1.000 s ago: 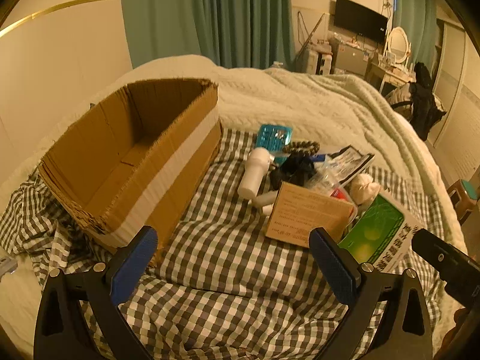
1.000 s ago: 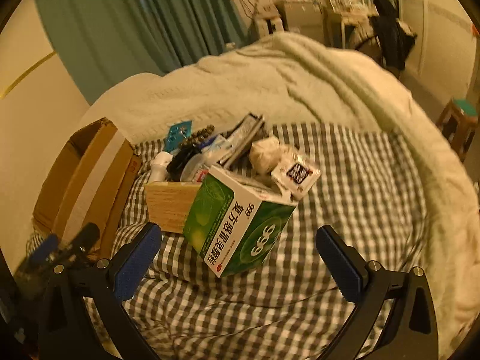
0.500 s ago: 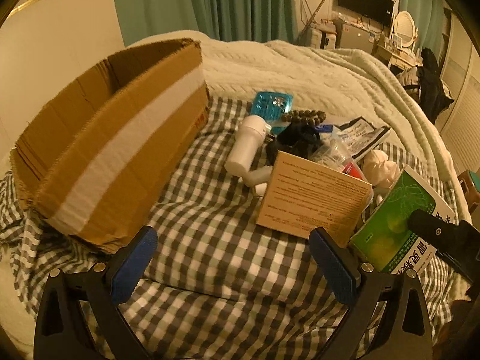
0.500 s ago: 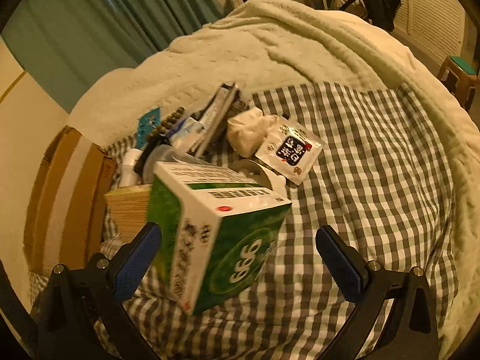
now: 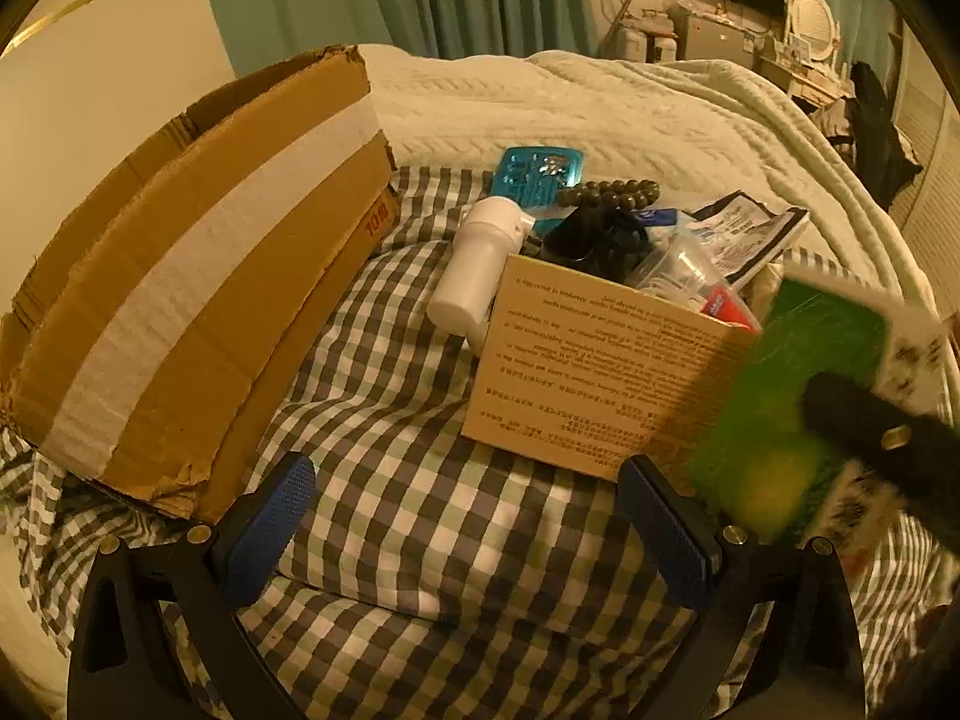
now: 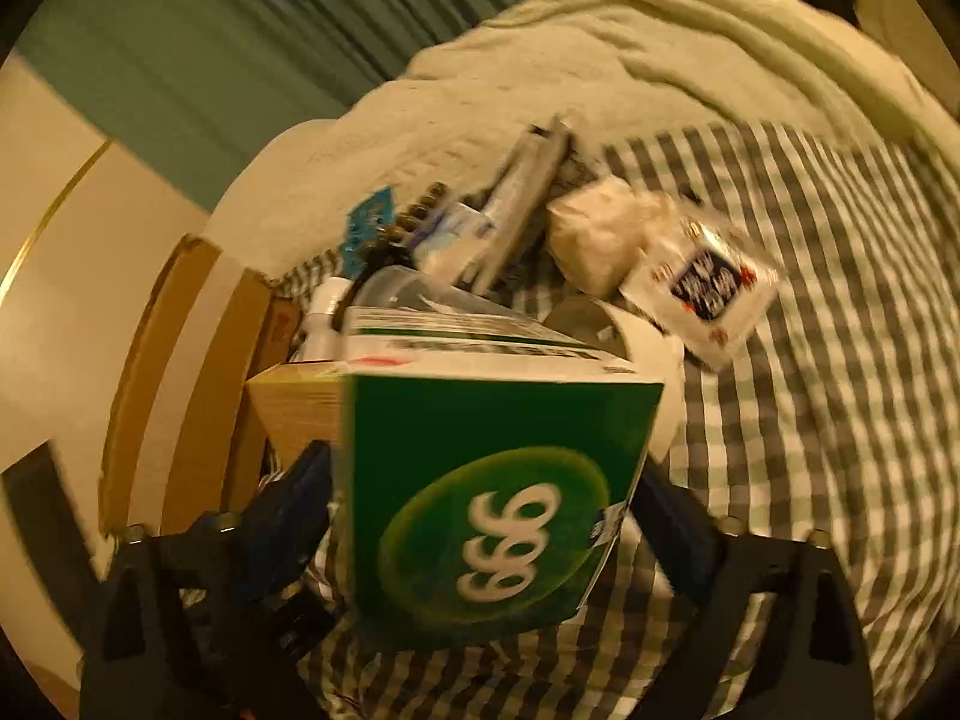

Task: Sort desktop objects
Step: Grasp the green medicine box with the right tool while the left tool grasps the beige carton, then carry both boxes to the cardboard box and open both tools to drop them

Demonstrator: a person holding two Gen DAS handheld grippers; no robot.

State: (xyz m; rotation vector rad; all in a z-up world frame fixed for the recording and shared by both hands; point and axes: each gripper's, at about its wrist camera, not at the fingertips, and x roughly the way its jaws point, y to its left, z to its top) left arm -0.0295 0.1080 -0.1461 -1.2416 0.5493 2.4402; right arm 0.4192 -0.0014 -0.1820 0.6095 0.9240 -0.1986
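A green and white "999" medicine box [image 6: 492,504] fills the space between my right gripper's [image 6: 480,516] blue pads [image 6: 294,510]; the jaws stand wide on either side of it, and contact is blurred. The box also shows in the left wrist view [image 5: 798,414]. My left gripper [image 5: 468,528] is open and empty above the checked cloth, just in front of a tan printed box [image 5: 594,372]. Behind it lie a white bottle [image 5: 480,264], a teal blister pack [image 5: 537,171], a bead bracelet [image 5: 606,192] and sachets [image 5: 744,234].
An open cardboard carton [image 5: 198,294] with a white tape band stands at the left. A checked cloth [image 5: 420,540] covers the bed, with a cream blanket [image 5: 600,102] behind. A white and blue sachet [image 6: 708,294] and a crumpled tissue [image 6: 600,234] lie right of the pile.
My right gripper has moved forward around the green box, which now fills its view. My left gripper has come lower and closer to the tan box.
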